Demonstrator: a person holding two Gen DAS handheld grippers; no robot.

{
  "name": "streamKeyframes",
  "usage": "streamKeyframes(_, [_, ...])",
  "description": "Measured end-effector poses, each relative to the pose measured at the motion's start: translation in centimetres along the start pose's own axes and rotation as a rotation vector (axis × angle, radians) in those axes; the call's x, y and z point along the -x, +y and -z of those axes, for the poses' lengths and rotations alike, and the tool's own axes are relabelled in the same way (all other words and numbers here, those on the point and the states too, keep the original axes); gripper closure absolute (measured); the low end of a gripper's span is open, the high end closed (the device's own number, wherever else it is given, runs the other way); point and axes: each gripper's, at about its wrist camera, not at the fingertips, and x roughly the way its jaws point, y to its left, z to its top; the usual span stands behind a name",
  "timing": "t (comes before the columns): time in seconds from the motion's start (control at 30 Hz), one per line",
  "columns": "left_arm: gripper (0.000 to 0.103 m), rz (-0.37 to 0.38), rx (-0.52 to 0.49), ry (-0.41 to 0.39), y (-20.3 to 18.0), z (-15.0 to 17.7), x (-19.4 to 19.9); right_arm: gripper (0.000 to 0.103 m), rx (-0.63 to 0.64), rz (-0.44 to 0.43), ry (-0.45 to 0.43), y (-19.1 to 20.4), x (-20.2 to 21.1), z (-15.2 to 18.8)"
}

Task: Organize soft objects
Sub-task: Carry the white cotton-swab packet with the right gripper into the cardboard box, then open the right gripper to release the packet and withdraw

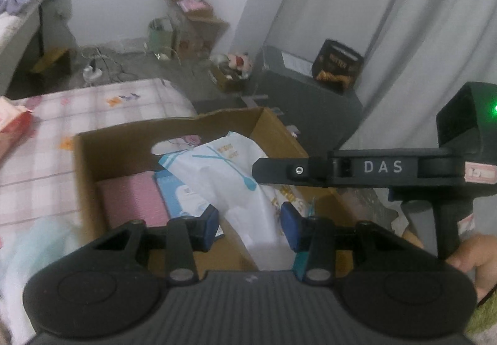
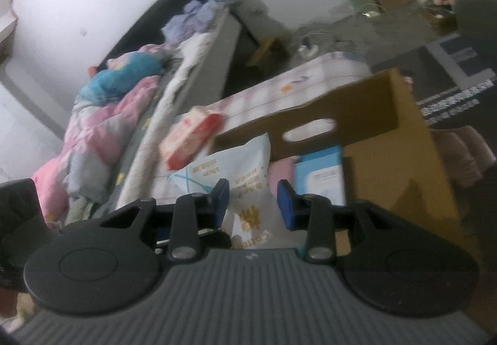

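Note:
A cardboard box point(image 1: 124, 149) stands on a pink-checked mattress. It holds a pink pack point(image 1: 133, 202), a blue pack point(image 1: 183, 202) and a white soft pack with a blue cross print point(image 1: 230, 183), which leans over the others. My left gripper point(image 1: 250, 228) is open, with the white pack's lower end between its blue pads, not pinched. My right gripper point(image 2: 253, 205) is open over the same white pack point(image 2: 245, 164) at the box point(image 2: 388, 127) edge. The right gripper also shows in the left wrist view point(image 1: 279, 171), above the box.
A red-and-white tissue pack point(image 2: 192, 136) lies on the mattress point(image 1: 46, 158) left of the box. A bed with heaped bedding point(image 2: 102, 108) is further left. A dark grey case point(image 1: 307, 102) carrying a black bag stands behind the box. Floor clutter and curtain lie beyond.

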Motion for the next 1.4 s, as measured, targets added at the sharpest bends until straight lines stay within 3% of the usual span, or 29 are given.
streamKeyframes(0.3, [0.059,-0.01,0.0,0.093,0.1,-2.4,-6.9,0.071,0.026,0.118,0.012,-4.8,-4.6,-2.3])
streamKeyframes(0.4, [0.046,-0.035,-0.004,0.105,0.2,-2.8,-8.4,0.07,0.06,0.163,0.006,-5.1,-5.6,-2.7])
streamKeyframes(0.6, [0.042,-0.078,0.002,0.113,0.6,-2.9,-8.8,0.07,0.071,0.194,0.001,-6.1,-6.5,-2.7])
streamKeyframes(0.87, [0.026,-0.15,-0.008,0.021,0.8,-3.3,-2.6,0.07,0.057,0.163,0.003,-5.1,-4.1,-1.9])
streamKeyframes(1.0, [0.014,-0.177,-0.007,-0.052,1.5,-3.1,2.3,0.069,0.047,0.094,0.068,-3.8,-3.9,-1.0])
streamKeyframes(1.23, [0.009,-0.233,0.049,-0.142,4.6,-0.2,9.5,0.069,0.009,0.004,0.224,-1.9,-9.5,0.1])
streamKeyframes(1.4, [0.009,-0.28,0.094,-0.164,7.4,2.4,13.1,0.069,0.057,0.096,0.288,-1.4,-13.7,0.8])
